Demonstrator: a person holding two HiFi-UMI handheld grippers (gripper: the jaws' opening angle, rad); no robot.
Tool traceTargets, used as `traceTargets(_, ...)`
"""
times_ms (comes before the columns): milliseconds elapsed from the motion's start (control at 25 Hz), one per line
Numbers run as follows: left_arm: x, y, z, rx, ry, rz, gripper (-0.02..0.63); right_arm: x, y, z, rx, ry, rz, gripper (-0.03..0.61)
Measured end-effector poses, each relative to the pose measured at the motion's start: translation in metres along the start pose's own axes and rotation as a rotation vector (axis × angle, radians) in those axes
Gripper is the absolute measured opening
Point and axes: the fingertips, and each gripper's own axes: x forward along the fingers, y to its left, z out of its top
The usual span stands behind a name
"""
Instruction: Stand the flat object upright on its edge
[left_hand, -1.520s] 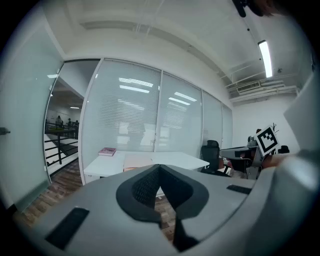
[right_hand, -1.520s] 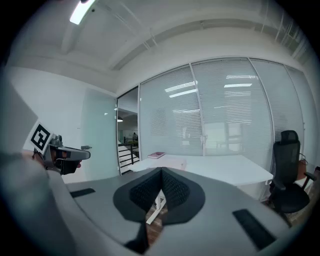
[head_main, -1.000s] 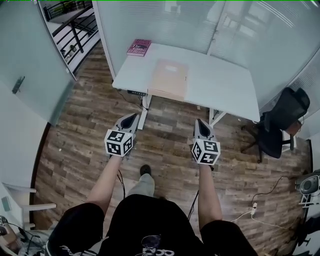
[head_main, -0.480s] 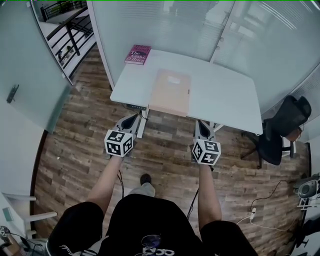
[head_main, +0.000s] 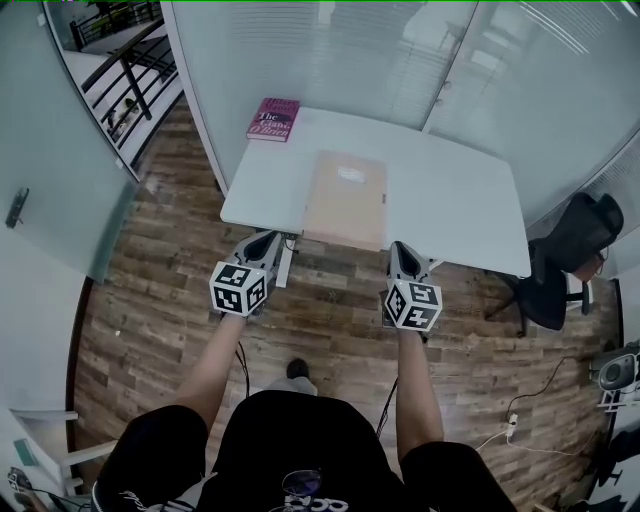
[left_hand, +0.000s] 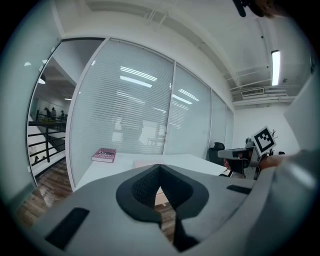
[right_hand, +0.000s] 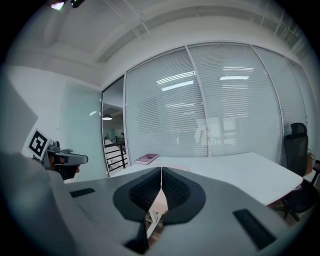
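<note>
— What's worn?
— A black short-sleeved top (head_main: 290, 440), pale print at six o'clock.
— And the tools?
— Left hand-held gripper (head_main: 270, 237) and right hand-held gripper (head_main: 398, 245): grey shells, black ribbed pads (left_hand: 142, 187), white cubes (head_main: 238, 287) with black square markers.

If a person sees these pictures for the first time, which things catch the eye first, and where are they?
Probably the left gripper and the right gripper with their black-and-white marker cubes, both shut and empty, just short of the white table. On the table, a flat tan object lies at the near edge, and a pink book lies at the far left corner.
</note>
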Motion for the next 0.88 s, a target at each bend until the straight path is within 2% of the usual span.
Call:
traceTargets(520, 0.028, 0.018, -0.005, -0.009, 0.010, -0.043, 0.021, 0.024, -0.008, -0.007, 0.010, 0.013, -0.033, 0.023)
traceTargets(880, 0.061, 0.044, 0.000, 0.007, 0.025, -0.025, 0.021, 0.077, -0.022, 0.006, 0.020, -0.008, -0.011, 0.023)
